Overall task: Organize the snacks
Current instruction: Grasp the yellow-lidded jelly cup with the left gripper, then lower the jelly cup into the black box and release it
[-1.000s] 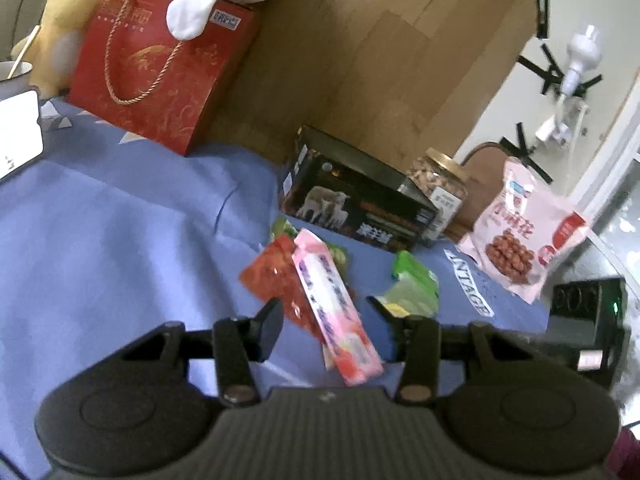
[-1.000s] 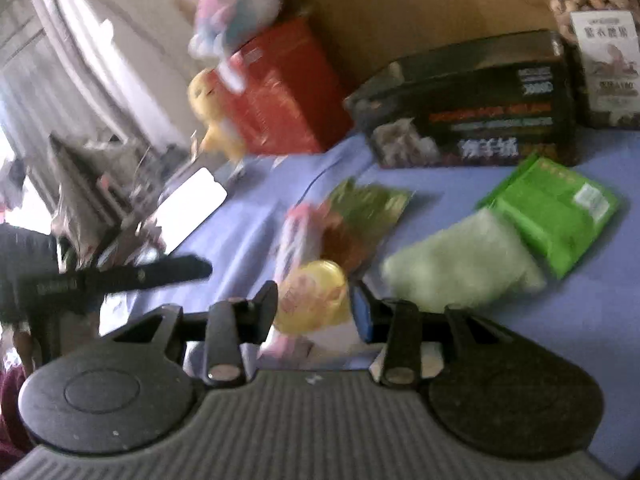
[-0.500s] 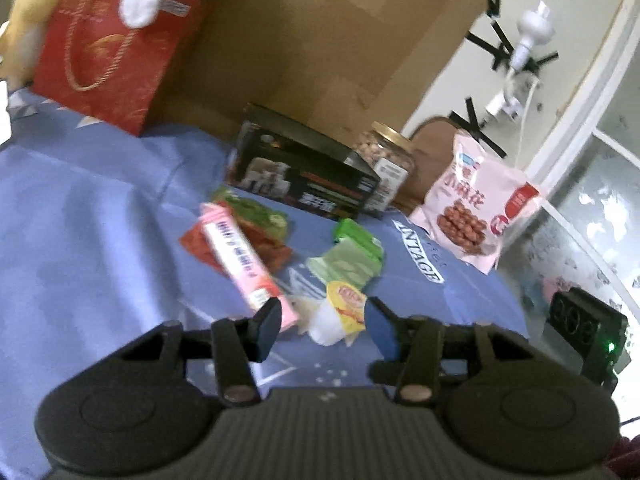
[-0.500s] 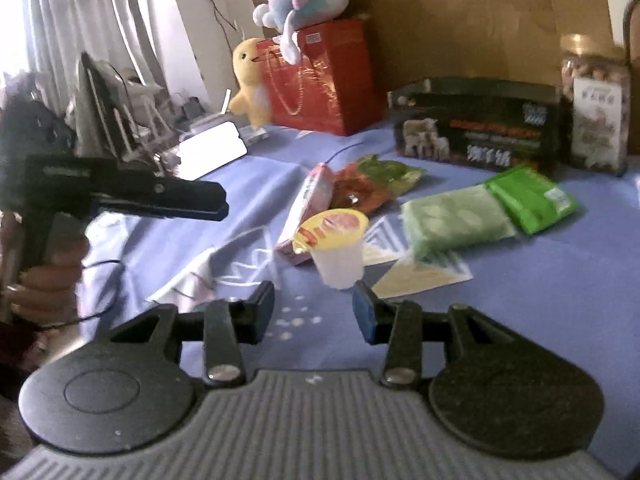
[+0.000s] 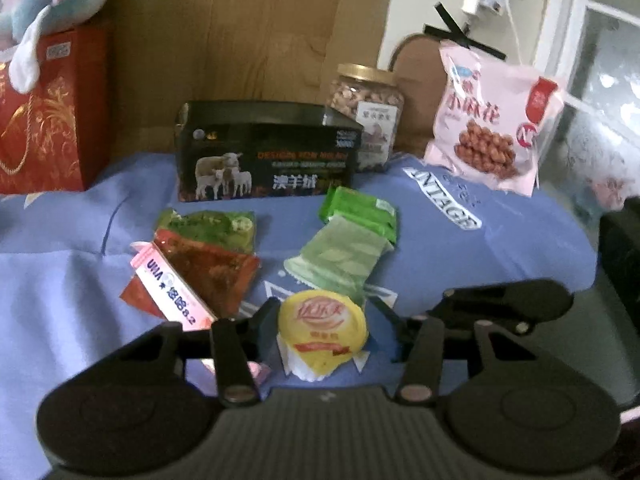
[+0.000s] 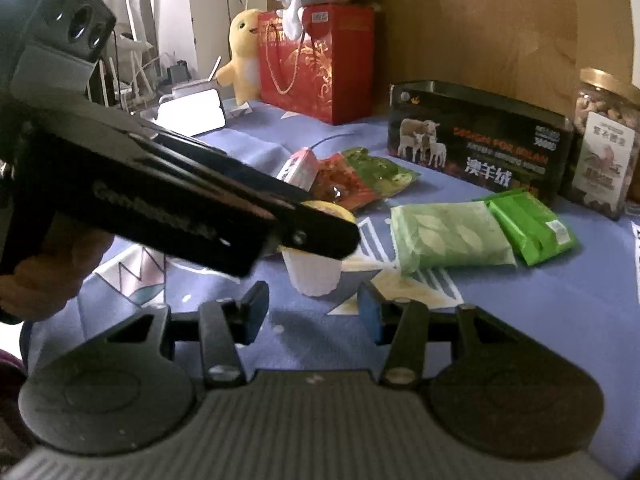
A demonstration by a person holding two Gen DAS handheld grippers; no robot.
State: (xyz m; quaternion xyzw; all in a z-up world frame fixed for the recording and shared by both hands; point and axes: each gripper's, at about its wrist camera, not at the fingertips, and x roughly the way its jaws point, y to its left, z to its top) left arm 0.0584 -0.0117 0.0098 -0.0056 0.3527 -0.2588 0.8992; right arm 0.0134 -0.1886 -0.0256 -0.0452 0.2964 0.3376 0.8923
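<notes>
Bracketing jelly cup (image 5: 322,330), left gripper (image 5: 326,330) jaws apart; pink sachet (image 5: 172,294) alongside.

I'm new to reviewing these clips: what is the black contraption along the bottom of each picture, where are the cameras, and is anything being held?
No robot here: a person carries a hand-held two-finger gripper in each hand, each with a fisheye camera looking out along its fingers. The left gripper has its jaws open around a jelly cup with a yellow lid, which stands on the blue cloth; nothing is clamped yet. The right gripper is open and empty, just short of the same cup, and its camera shows the left tool from the side. Behind lie flat snack packets, green and red, a black box, a nut jar and a pink bag.
</notes>
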